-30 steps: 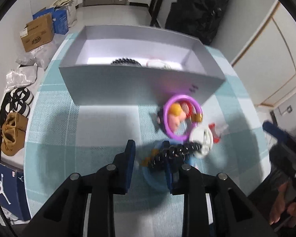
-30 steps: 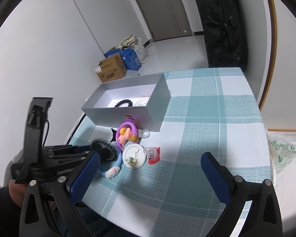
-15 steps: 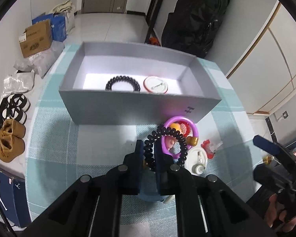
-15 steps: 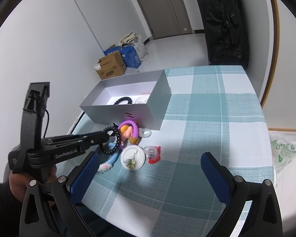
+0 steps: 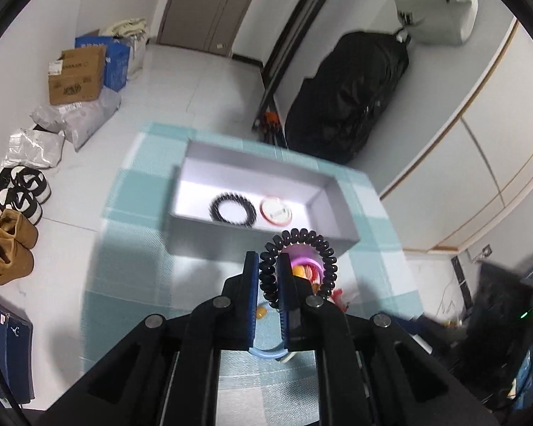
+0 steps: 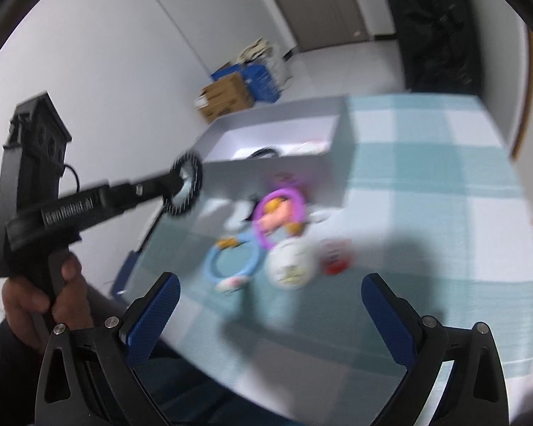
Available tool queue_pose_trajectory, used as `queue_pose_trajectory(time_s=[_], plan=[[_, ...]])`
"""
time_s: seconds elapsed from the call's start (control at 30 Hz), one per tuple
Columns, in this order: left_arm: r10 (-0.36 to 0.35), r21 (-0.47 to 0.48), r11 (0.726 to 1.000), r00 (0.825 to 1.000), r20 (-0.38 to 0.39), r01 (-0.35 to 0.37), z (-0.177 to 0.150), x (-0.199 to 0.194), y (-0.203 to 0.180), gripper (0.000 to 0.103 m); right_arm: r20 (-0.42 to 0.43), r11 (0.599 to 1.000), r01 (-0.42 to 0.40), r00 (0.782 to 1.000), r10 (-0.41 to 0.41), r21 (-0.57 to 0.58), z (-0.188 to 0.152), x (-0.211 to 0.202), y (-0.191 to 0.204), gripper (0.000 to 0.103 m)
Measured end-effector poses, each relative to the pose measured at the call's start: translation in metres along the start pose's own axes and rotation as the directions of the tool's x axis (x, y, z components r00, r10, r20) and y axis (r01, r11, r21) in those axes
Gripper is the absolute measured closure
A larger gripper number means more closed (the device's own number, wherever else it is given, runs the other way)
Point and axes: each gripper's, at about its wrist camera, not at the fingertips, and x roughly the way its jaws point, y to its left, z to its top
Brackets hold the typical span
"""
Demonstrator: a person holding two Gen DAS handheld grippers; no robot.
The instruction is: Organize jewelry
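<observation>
While the left gripper (image 5: 267,261) pinched a black coil bracelet (image 5: 299,262) clear of the checked tablecloth (image 6: 426,191), right gripper (image 6: 270,300) gaped wide and empty, loose trinkets (purple ring (image 6: 280,217), blue ring (image 6: 231,261)) beyond, grey box (image 5: 263,209) farthest, another black coil (image 5: 233,209) inside.

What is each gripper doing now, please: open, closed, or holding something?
Left gripper: closed on the black coil bracelet, lifted off the table.
Right gripper: jaws open, holding nothing.

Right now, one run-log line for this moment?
left hand-held gripper: shut on black coil bracelet, lifted | right hand-held gripper: open | grey box: holds another black bracelet
</observation>
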Motion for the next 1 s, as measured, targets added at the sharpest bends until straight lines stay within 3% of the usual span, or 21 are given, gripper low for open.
queue_pose_trajectory(time_s=[0.3, 0.57, 0.77, 0.83, 0.87, 0.9, 1.0], plan=[[-0.008, -0.025, 1.0, 0.998, 0.057, 0.01, 0.005, -0.017, 0.014, 0.097, -0.053, 0.998, -0.001, 0.999, -0.003, -0.066, -0.002, 0.043, 0.045, 0.01], [-0.014, -0.041, 0.999, 0.998, 0.056, 0.017, 0.005, -0.022, 0.023, 0.097, -0.024, 0.98, 0.17, 0.985, -0.173, -0.107, 0.001, 0.069, 0.063, 0.023], [0.0, -0.038, 0.999, 0.998, 0.058, 0.002, 0.005, -0.024, 0.025, 0.097, -0.001, 0.943, 0.285, 0.957, -0.29, -0.172, 0.002, 0.087, 0.071, 0.048], [-0.001, -0.038, 0.999, 0.998, 0.056, 0.003, 0.005, -0.023, 0.025, 0.097, 0.007, 0.941, 0.286, 0.957, -0.29, -0.182, 0.001, 0.088, 0.071, 0.05], [-0.001, -0.039, 0.999, 0.998, 0.056, 0.003, 0.005, -0.023, 0.025, 0.097, 0.01, 0.941, 0.287, 0.957, -0.29, -0.179, 0.001, 0.087, 0.069, 0.061], [0.0, -0.04, 0.999, 0.998, 0.056, 0.002, 0.006, -0.023, 0.025, 0.097, 0.003, 0.939, 0.293, 0.955, -0.298, -0.178, 0.002, 0.087, 0.067, 0.079], [-0.003, -0.042, 0.999, 0.998, 0.056, 0.005, 0.005, -0.022, 0.025, 0.097, -0.008, 0.951, 0.268, 0.962, -0.273, -0.154, 0.002, 0.084, 0.056, 0.088]])
